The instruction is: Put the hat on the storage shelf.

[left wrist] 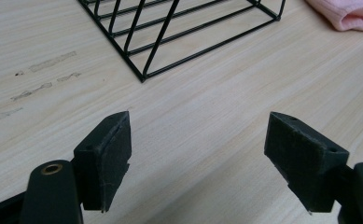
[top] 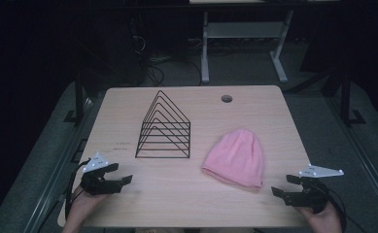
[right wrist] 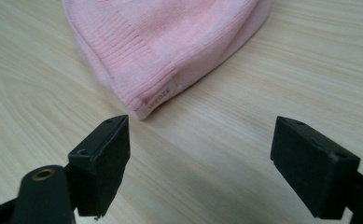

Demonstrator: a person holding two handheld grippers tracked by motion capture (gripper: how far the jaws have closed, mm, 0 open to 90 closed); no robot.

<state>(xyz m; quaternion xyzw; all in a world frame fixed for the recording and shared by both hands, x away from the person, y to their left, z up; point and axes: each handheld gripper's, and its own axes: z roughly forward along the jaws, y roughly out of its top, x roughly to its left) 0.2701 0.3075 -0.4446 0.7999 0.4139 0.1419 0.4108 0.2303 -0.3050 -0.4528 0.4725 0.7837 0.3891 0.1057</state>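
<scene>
Near the tabletop's [top: 128, 99] front left corner, the left gripper [top: 120, 174] hovers, jaws spread and empty. A black wire rack [top: 164, 127] stands mid-table, beyond it. The pink knit hat [top: 236, 158] lies flat toward the front right, its brim corner just ahead of the right gripper [top: 283, 186], likewise spread and empty.

A dim lab: wooden desk [top: 128, 99], cables on floor [top: 152, 68], another desk frame [top: 245, 34]
</scene>
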